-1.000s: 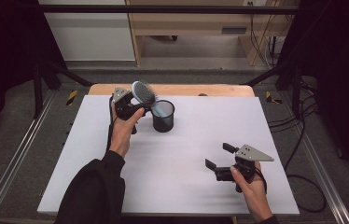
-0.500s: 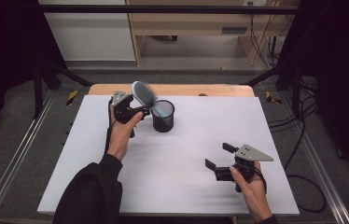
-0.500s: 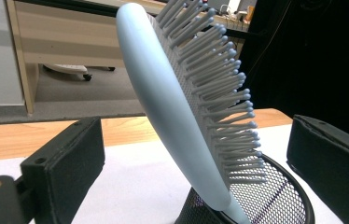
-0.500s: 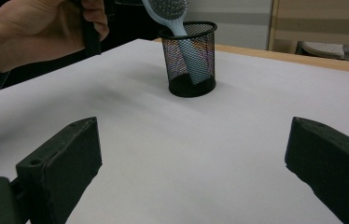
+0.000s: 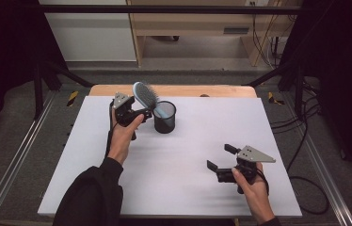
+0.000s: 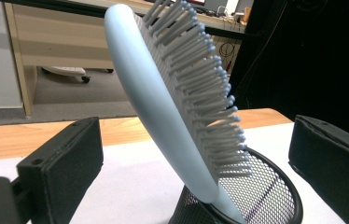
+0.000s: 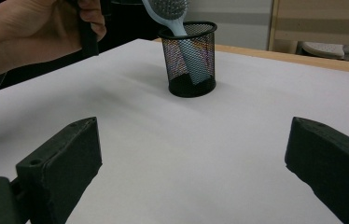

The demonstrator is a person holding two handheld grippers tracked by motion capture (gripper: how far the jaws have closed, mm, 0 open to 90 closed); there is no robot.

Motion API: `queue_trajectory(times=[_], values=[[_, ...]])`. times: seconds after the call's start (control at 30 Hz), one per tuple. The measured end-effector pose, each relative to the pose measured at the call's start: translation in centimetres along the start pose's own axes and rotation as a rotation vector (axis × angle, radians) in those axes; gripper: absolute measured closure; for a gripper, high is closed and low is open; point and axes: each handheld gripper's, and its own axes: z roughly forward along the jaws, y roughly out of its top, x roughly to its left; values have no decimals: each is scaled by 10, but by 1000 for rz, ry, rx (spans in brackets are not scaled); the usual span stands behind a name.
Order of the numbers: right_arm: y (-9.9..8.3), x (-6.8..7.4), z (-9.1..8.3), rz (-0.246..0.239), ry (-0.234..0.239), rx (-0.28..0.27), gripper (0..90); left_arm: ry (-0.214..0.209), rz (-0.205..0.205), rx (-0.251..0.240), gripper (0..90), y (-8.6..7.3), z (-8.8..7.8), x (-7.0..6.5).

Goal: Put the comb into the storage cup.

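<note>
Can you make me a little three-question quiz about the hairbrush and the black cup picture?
1. True or false: the hairbrush stands handle-down in the mesh cup.
2. Which claw is nearer the cup: left claw or right claw?
3. Is the left claw squeezing the brush, or open beside it?

Key
1. True.
2. The left claw.
3. Open; its jaws stand apart on either side of the brush, not touching it.
</note>
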Motion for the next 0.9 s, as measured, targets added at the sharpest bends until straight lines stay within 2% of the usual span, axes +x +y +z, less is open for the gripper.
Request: queue_trajectory(times=[0.1, 0.23, 0.43, 0.9], values=[[0, 1, 0, -4, 1, 0, 41, 3, -16, 6, 30, -2, -1, 0], [0, 1, 0, -8, 0, 1, 41, 9, -9, 10, 31, -3, -3, -1], [-1, -1, 2, -10, -4, 14, 42, 31, -30, 13, 31, -2, -8, 1], [-2, -3, 2, 10, -26, -5, 43, 17, -15, 22, 31, 0, -24, -3]])
